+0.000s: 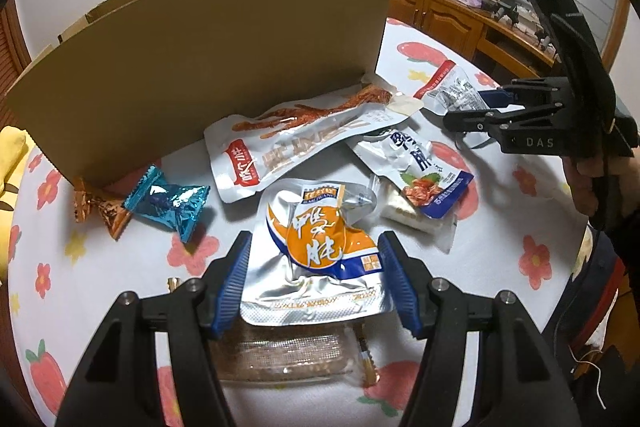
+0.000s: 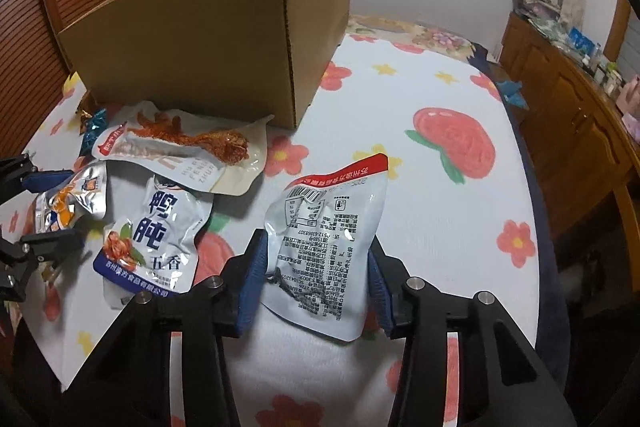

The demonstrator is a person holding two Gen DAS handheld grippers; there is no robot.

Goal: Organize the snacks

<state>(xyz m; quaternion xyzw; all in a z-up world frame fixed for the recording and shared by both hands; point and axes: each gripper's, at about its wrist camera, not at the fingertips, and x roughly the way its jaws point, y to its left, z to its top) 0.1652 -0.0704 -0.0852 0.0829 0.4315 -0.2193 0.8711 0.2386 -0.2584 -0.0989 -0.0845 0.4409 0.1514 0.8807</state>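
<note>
While both grippers hang over the flowered cloth [image 2: 440, 131], each has a snack packet between its blue pads. At the left gripper [image 1: 314, 281] a silver and orange packet [image 1: 316, 247] lies flat on the cloth among the pile, and both pads sit right against its side edges, so the jaws look closed on it, though it is not lifted. At the right gripper [image 2: 316, 283] a pale grey packet with a red top edge [image 2: 328, 239] stands up, printed back facing out; the pads press on its lower part from both sides and hold it clear of the pile. A cardboard box [image 2: 224, 35] stands open at the far side of the cloth. Just near of it lies a long white pouch showing red chicken feet [image 1: 288, 143], and beside that a white and blue pouch [image 2: 154, 231] rests partly on a small white wrapped bar [image 1: 404, 211]. To the left, close to the box wall, sit a blue foil sweet [image 1: 168, 203] and an orange foil one [image 1: 100, 207]. A clear tray of brown snacks [image 1: 280, 355] lies nearest, under the left gripper's packet. A wooden cabinet [image 2: 568, 107] runs along the right.
</note>
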